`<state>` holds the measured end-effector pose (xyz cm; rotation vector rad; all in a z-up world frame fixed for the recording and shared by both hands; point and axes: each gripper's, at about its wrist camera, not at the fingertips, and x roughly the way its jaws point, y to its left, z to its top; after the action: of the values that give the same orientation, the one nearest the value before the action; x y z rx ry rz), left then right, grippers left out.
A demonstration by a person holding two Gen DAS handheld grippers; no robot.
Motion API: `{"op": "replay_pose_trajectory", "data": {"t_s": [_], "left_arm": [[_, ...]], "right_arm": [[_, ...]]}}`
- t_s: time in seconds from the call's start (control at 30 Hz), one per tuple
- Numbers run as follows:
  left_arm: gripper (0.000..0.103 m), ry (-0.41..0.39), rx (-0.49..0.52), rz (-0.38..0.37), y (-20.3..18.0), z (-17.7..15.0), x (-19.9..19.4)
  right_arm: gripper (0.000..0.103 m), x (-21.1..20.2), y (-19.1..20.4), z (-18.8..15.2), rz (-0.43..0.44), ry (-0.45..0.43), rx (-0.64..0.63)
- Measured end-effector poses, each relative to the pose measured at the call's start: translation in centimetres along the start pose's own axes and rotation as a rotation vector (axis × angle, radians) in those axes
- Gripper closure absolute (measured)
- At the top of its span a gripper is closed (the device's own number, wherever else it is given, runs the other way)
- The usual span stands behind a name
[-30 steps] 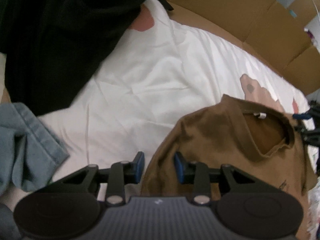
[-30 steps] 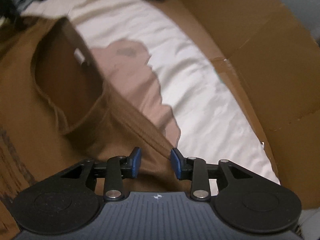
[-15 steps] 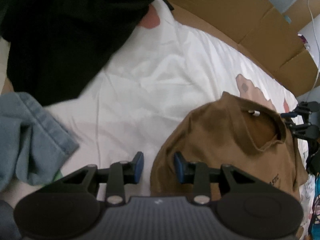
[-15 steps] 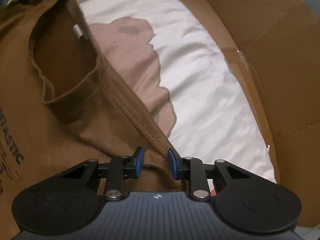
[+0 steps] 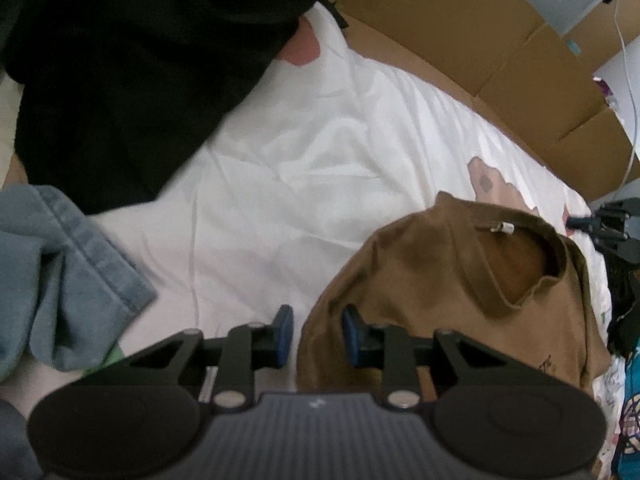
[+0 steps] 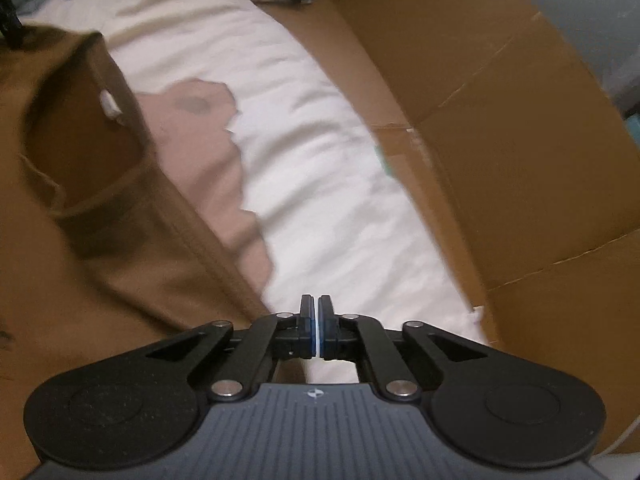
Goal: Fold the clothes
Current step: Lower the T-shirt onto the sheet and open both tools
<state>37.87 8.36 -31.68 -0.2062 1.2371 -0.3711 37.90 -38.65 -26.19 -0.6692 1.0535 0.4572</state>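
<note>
Our right hand-held gripper (image 6: 318, 330) is clenched with the blue pads together; we can't tell if any cloth is pinched. The brown cotton T-shirt (image 6: 80, 260) lies just left of it on the white bed sheet (image 6: 328, 184). Our left hand-held gripper (image 5: 316, 330) is closing, the shirt's edge between its parted pads. Blue denim garment (image 5: 60, 280) sits further left, cardboard (image 5: 500, 48) beyond.

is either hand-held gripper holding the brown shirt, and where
Right hand-held gripper is shut at the brown shirt's shoulder edge; whether it holds cloth cannot be told. Left hand-held gripper is closing around the hem.
</note>
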Motion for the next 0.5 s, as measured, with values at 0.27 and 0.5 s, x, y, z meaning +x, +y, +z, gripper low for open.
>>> {"op": "replay_pose_trajectory", "data": {"t_s": [0.27, 0.5], "left_arm": [[0.069, 0.016, 0.011, 0.002, -0.1, -0.2, 0.8], [0.075, 0.017, 0.030, 0.008, -0.4, -0.2, 1.2]], "right_arm": [[0.066, 1.5, 2.8, 0.8, 0.063, 0.040, -0.094], [0.074, 3.6, 3.0, 0.8, 0.111, 0.066, -0.091]]}}
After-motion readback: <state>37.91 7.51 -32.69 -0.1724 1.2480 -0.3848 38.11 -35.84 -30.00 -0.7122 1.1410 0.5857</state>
